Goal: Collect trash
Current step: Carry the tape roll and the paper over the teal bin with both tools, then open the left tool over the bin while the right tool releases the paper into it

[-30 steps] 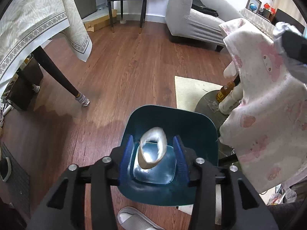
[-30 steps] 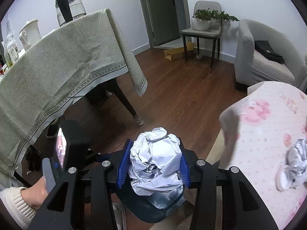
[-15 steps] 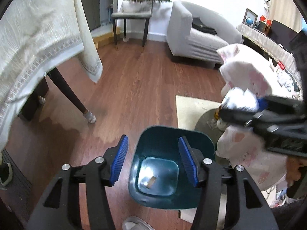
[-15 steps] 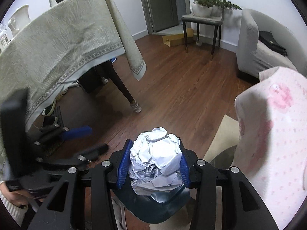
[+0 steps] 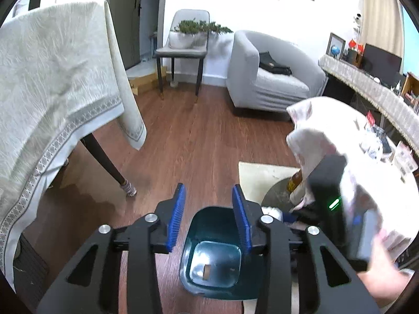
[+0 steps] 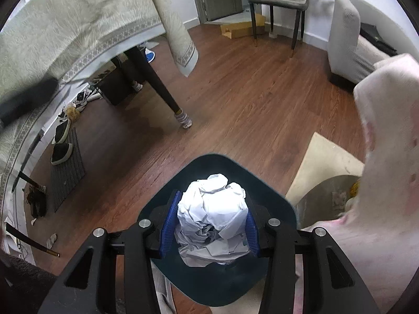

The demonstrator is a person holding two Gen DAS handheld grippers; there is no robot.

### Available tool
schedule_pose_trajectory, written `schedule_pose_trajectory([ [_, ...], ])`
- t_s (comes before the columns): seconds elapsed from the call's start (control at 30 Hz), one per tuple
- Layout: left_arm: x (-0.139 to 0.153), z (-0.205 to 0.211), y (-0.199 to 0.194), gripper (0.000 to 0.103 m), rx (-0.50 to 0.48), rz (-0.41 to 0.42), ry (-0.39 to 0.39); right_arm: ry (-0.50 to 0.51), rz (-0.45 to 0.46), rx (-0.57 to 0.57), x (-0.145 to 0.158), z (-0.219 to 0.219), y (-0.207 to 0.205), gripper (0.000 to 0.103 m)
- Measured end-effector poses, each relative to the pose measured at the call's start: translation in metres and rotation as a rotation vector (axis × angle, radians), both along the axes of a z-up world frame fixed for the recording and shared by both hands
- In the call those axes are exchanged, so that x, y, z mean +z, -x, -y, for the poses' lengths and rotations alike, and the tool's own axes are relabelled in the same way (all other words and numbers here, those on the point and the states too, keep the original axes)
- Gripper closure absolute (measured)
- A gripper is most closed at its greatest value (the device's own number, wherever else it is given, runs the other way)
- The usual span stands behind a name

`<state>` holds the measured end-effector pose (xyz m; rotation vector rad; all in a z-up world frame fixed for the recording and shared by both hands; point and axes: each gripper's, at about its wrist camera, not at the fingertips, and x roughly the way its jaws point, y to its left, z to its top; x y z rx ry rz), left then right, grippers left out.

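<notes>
Paper wad (image 6: pixel 212 214) in right tool (image 6: pixel 209 225), possibly over bin (image 6: pixel 277 204)

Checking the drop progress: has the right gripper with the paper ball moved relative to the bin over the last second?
Yes. The right gripper, shut on the paper ball, is now farther over the bin.

A crumpled ball of white paper (image 6: pixel 212 217), creased all over with grey shadowed folds, is pinched between the blue pads (image 6: pixel 167 231) of the right hand-held gripper (image 6: pixel 209 229) and sits directly above the mouth of a dark teal plastic waste bin (image 6: pixel 272 204) with rounded corners. The bin stands upright on the brown wooden floor, just beside the edge of a cream rug. From the left wrist view the bin (image 5: pixel 199 225) shows a lighter, glossy bottom on which a small tan scrap (image 5: pixel 207 271) lies flat.
</notes>
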<state>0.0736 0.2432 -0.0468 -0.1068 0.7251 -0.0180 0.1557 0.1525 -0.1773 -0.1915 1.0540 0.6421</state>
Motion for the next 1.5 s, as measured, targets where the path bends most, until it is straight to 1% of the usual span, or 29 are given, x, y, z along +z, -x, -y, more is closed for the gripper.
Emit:
schedule_pose_trajectory([
  [0.2,0.019,0.0,0.004,0.067,-0.02,0.039,0.03,0.064,-0.055,0.014,-0.037,-0.008,0.001,0.057],
  [0.27,0.021,0.002,0.006,0.07,-0.032,0.046,0.03,0.099,-0.064,0.021,-0.049,-0.008,0.003,0.056],
  [0.4,0.025,0.002,0.007,0.07,-0.033,0.054,0.028,0.155,-0.092,0.02,-0.07,-0.003,0.007,0.052],
  [0.5,0.033,0.002,0.01,0.07,-0.036,0.073,0.035,0.164,-0.108,0.021,-0.075,0.001,0.01,0.043],
  [0.53,0.036,0.003,0.01,0.07,-0.038,0.079,0.036,0.161,-0.109,0.027,-0.074,0.003,0.012,0.041],
  [0.67,0.044,0.004,0.013,0.07,-0.038,0.098,0.04,0.147,-0.098,0.043,-0.065,0.003,0.015,0.041],
  [0.83,0.053,0.006,0.013,0.07,-0.028,0.114,0.043,0.097,-0.058,0.079,-0.038,0.0,0.023,0.041],
  [1.07,0.07,0.008,0.015,0.07,-0.015,0.163,0.018,-0.002,0.052,0.135,0.027,0.003,0.04,0.041],
  [1.1,0.073,0.01,0.016,0.069,-0.011,0.174,0.009,-0.016,0.073,0.142,0.037,0.005,0.042,0.041],
  [1.17,0.077,0.011,0.016,0.063,-0.012,0.187,0.008,-0.033,0.112,0.153,0.055,0.007,0.046,0.041],
  [1.3,0.084,0.02,0.015,0.062,-0.018,0.214,0.016,-0.064,0.173,0.151,0.083,0.016,0.049,0.041],
  [1.4,0.089,0.028,0.013,0.05,-0.032,0.228,0.021,-0.068,0.22,0.139,0.1,0.03,0.049,0.041],
  [1.47,0.093,0.034,0.013,0.036,-0.054,0.248,0.023,-0.075,0.237,0.122,0.108,0.041,0.05,0.041],
  [1.5,0.095,0.037,0.012,0.035,-0.057,0.254,0.022,-0.078,0.243,0.113,0.111,0.046,0.049,0.041],
])
